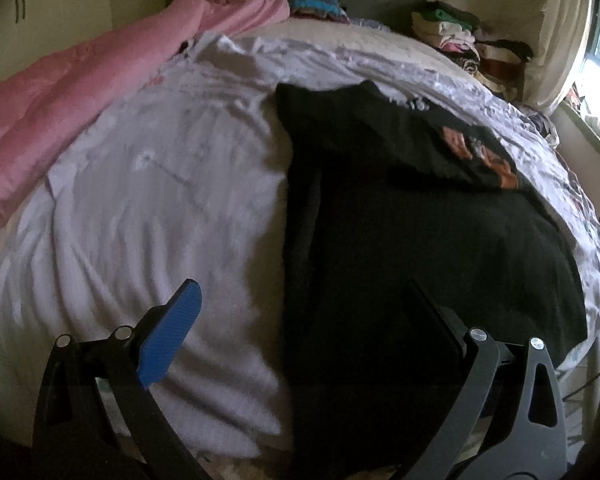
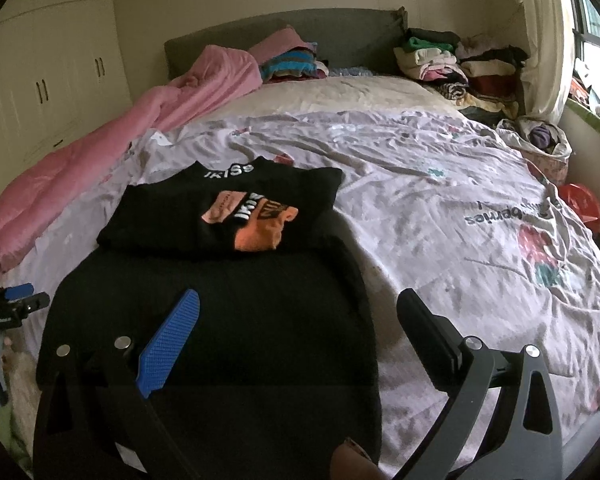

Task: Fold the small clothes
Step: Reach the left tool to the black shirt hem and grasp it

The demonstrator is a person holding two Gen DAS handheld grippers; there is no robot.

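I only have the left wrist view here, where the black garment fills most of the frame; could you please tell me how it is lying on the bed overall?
Observer: The right wrist view shows the black garment flat on the pale sheet, its top part folded down so the orange print faces up.
Operator: Thank you. Is the right gripper holding anything?
Observer: No. The right gripper has its jaws open above the garment's near right edge, gripping nothing.
Operator: And where does my left gripper sit relative to the garment?
Observer: The left gripper shows at the far left of the right wrist view, beside the garment's left edge, apart from the fabric.
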